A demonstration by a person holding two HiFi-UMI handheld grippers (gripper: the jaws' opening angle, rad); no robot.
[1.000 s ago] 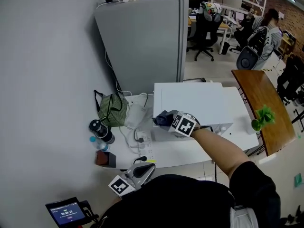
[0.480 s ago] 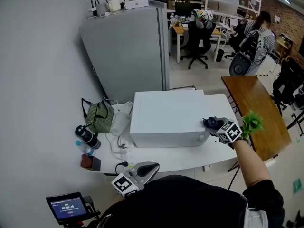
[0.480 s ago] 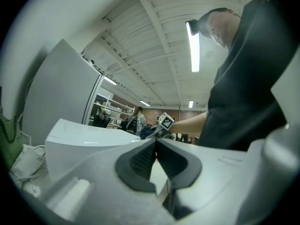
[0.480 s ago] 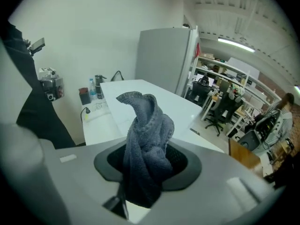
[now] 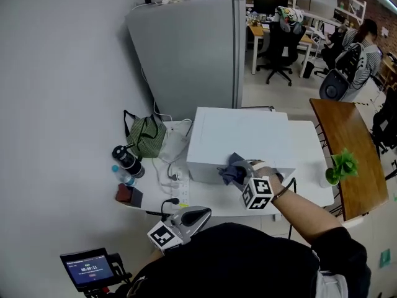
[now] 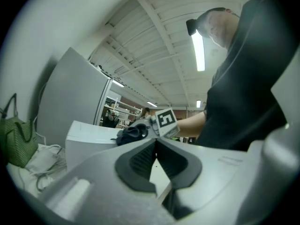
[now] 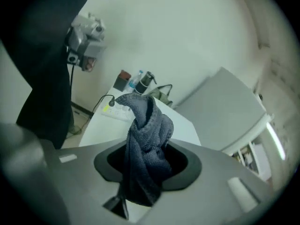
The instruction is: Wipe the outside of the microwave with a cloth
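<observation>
Left jaws: the left gripper (image 6: 156, 153) has its pads pressed together with nothing between them. In the head view the left gripper (image 5: 200, 215) sits low at the near edge of the table (image 5: 310, 143), off the microwave.
- Ahead and to the left of these jaws: a green bag (image 6: 16, 146) and loose white cables.
- Straight ahead: the microwave (image 6: 89, 136), its near corner facing the tips. There is open air between the tips and that corner.

Right jaws: the right gripper (image 7: 146, 170) pinches a dark blue cloth (image 7: 146, 139). The cloth is bunched and twisted and stands up out of the pads.
- In the head view the right gripper (image 5: 244, 176) tilts down at the microwave (image 5: 239, 135).
- The cloth (image 5: 231, 169) is against the front top edge, about midway along it.

Clearances round the right jaws:
- Left: the bag (image 5: 146, 138), a bottle (image 5: 127, 160) and cables crowd the table beside the microwave's left wall.
- Beyond: the microwave top is bare to its back edge. A grey cabinet (image 5: 192, 48) stands close behind it.
- Right: a bare strip of white table runs beside the microwave's right wall. Past it are a wooden table (image 5: 347, 129) and a green plant (image 5: 342, 164).
</observation>
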